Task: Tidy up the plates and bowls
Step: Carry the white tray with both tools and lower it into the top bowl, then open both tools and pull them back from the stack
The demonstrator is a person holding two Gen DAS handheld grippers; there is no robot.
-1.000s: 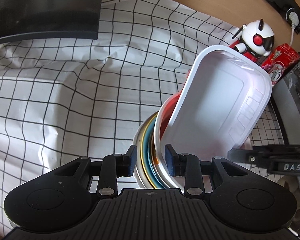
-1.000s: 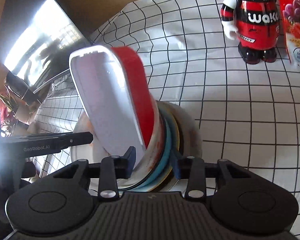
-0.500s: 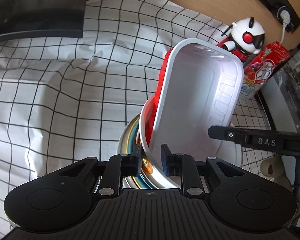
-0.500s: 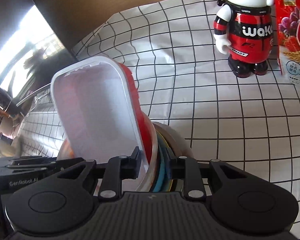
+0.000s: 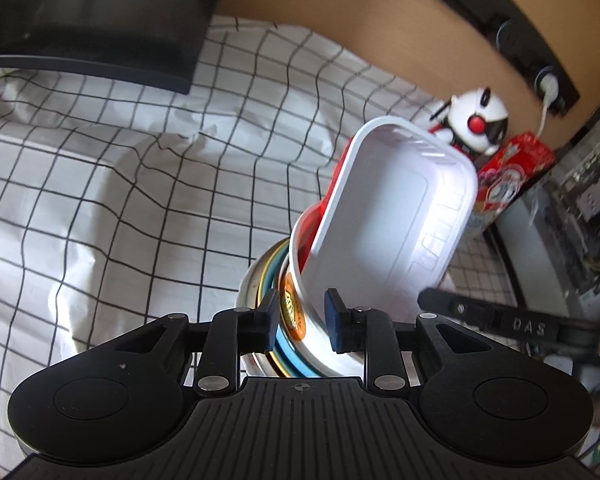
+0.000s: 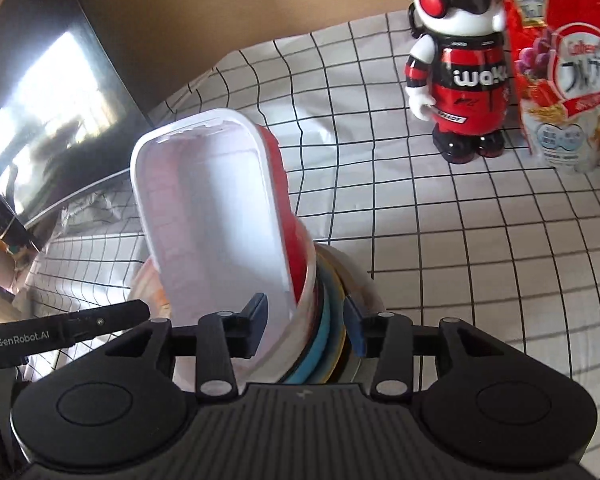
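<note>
White tray atop stacked dishes

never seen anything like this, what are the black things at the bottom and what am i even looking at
Those are handheld tongs, one in each of a person's hands. Each carries a wide-angle camera looking along its fingers, so there is one picture per camera. The left tongs and right tongs grip one stack of dishes tipped on edge, with a white tray in front. Both jaws have just opened slightly, stack between them. Underneath lies a checked cloth with a toy robot, cereal bag and dark screen.
</note>
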